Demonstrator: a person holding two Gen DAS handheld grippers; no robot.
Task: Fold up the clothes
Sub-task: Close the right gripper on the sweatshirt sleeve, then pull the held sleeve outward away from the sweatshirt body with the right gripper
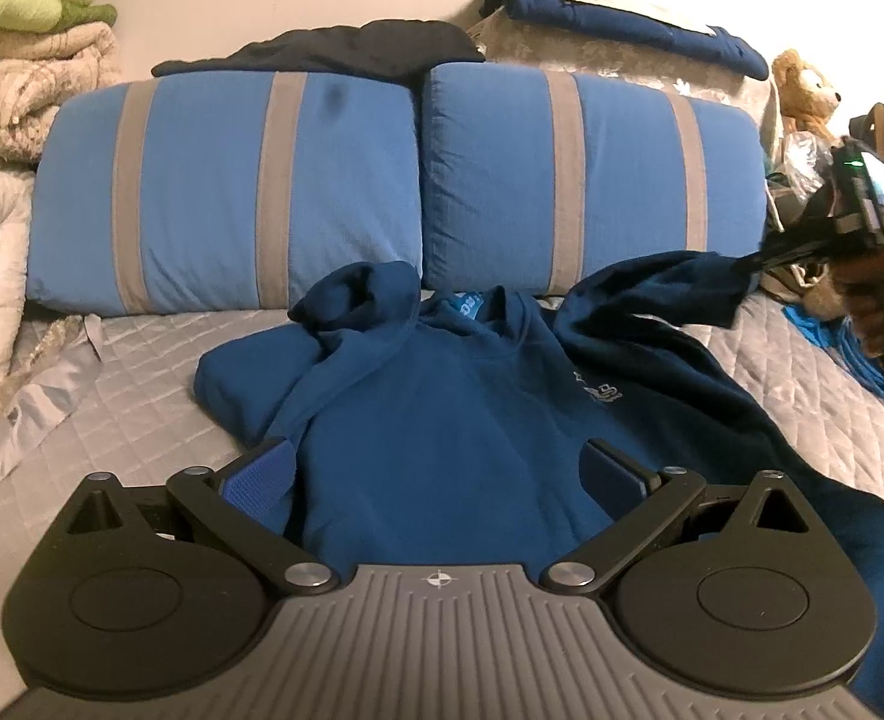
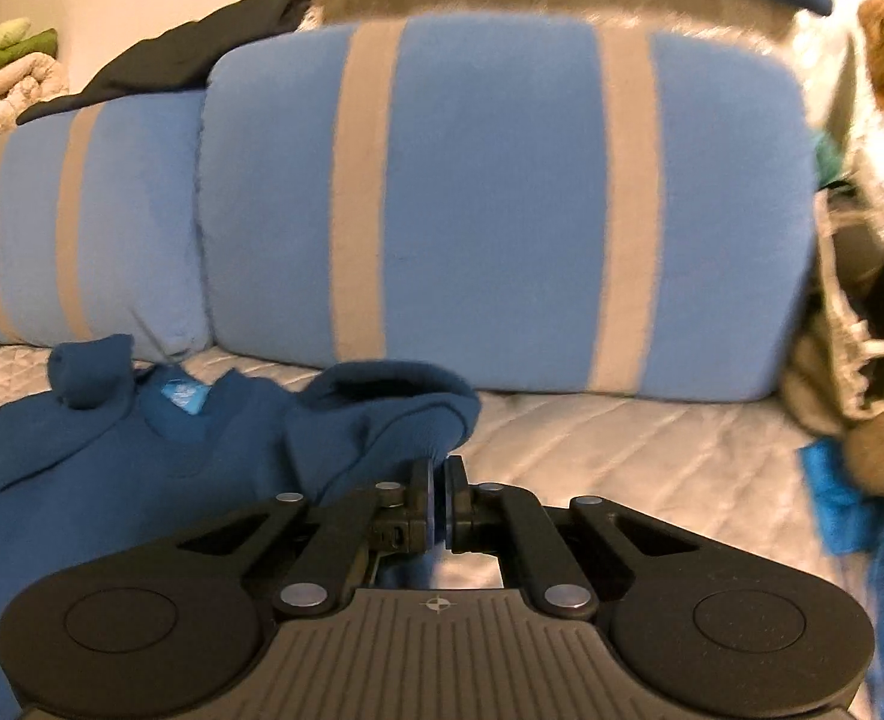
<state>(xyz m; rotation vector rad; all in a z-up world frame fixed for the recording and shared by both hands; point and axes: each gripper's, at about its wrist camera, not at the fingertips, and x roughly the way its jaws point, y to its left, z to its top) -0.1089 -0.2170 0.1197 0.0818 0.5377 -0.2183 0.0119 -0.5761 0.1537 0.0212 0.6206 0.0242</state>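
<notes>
Hoodie (image 1: 442,420): flat on bed (image 1: 142,396) for folding. Right tool (image 2: 439,480) clenched on sleeve (image 2: 382,414), lifted at 2 o'clock. Left tool (image 1: 436,474) released, hovering above body.

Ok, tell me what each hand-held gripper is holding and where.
The right hand-held gripper is shut on the blue hoodie, pinching the cuff end of one sleeve and lifting it. The left hand-held gripper is open over the hoodie's body, holding nothing.

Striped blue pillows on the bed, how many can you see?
2. One striped blue pillow stands against the headboard side on the left, the other right beside it, both behind the blue hoodie. More could be hidden under the dark clothes behind them.
</notes>
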